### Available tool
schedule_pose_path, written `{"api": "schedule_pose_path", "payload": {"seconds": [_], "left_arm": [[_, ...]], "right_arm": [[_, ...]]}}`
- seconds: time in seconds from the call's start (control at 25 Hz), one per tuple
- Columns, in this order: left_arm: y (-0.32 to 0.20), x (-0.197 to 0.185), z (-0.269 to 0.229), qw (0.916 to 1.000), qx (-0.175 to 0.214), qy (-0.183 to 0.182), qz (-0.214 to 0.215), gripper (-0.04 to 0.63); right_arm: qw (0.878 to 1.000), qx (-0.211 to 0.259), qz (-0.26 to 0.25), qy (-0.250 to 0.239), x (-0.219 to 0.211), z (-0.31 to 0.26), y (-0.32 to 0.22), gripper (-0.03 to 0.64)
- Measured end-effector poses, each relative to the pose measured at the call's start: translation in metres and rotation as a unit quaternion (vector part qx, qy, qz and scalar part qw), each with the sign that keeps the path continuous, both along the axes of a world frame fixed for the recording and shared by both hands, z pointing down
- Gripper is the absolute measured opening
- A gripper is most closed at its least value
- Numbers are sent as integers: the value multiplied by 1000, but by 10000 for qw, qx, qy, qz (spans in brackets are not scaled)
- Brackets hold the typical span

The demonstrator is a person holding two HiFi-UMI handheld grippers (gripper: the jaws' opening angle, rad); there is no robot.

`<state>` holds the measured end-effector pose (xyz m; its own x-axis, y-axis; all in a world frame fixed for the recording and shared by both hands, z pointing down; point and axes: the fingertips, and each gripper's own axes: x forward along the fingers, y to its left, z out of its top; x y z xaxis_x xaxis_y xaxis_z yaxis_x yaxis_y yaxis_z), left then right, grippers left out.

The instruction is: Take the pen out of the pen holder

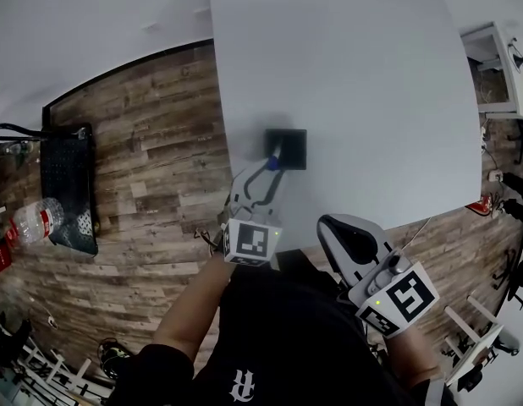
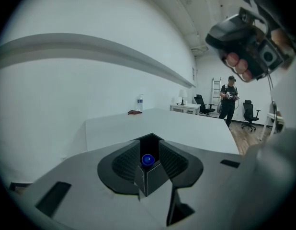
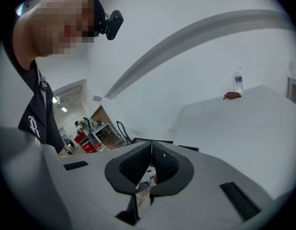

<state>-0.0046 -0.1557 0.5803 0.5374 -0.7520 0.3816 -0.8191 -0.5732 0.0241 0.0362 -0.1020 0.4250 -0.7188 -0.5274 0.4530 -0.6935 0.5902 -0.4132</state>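
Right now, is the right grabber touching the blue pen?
Apart. The head view shows the right gripper near the person's body, away from the pen standing in the pen holder; the left gripper is the one around it.

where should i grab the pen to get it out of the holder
Take the pen by its blue upper end, the only part clear of the pen holder. It appears to lean toward the near edge of the table, so come from that side, where the left gripper has its open jaws either side of the tip. Probably draw it out along its lean rather than straight up.
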Motion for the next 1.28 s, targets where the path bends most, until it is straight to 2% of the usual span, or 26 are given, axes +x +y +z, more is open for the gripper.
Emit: {"api": "schedule_pose_path", "payload": {"seconds": [0.52,0.72,1.0,1.28], "left_arm": [[-5,-1,17,9998,98,-52,-181,98],[-7,-4,17,9994,177,-19,-299,81],[-10,-8,-7,9993,279,36,-246,81],[-14,-10,-51,9985,465,155,-243,80]], "right_arm": [[9996,-169,72,204,7,10,-3,15],[9996,-88,139,217,11,8,-4,15],[9998,113,63,162,9,-3,-4,15],[9990,434,42,-55,8,-23,-7,15]]}}
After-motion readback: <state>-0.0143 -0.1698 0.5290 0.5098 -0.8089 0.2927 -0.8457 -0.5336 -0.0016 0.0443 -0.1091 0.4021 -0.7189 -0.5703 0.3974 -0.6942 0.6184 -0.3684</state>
